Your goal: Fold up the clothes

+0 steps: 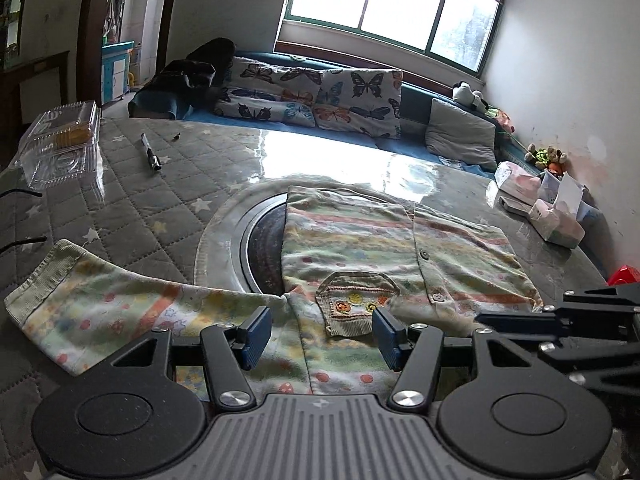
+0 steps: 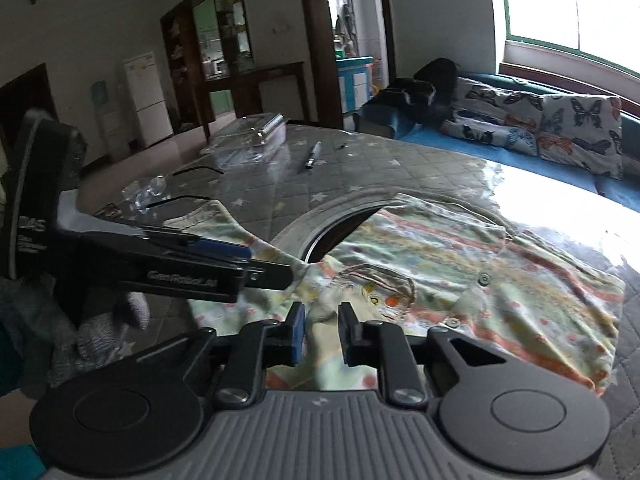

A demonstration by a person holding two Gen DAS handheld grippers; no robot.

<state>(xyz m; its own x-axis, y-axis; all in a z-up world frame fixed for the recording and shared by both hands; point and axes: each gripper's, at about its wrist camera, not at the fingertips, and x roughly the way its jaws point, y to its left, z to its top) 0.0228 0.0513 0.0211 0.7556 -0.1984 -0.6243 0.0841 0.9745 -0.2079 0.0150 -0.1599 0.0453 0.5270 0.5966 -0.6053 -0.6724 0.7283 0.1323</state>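
A small striped cardigan [image 1: 360,236] with a knitted pocket [image 1: 356,304] and buttons lies flat on the quilted table [image 1: 160,200]. One sleeve [image 1: 80,312] stretches to the left. My left gripper [image 1: 322,334] is open, low over the cardigan's near edge, with the pocket just ahead of it. The right wrist view shows it side-on as the left gripper [image 2: 276,274]. My right gripper [image 2: 322,336] has its jaws drawn close with a bunch of the cardigan's [image 2: 460,264] hem pinched between them. It reaches in from the right as the right gripper [image 1: 560,316].
A round dark recess [image 1: 260,240] in the table lies partly under the cardigan. A clear plastic box [image 1: 60,144] and a pen [image 1: 151,154] sit at far left, tissue boxes [image 1: 540,200] at far right. A sofa with butterfly cushions [image 1: 320,96] stands behind.
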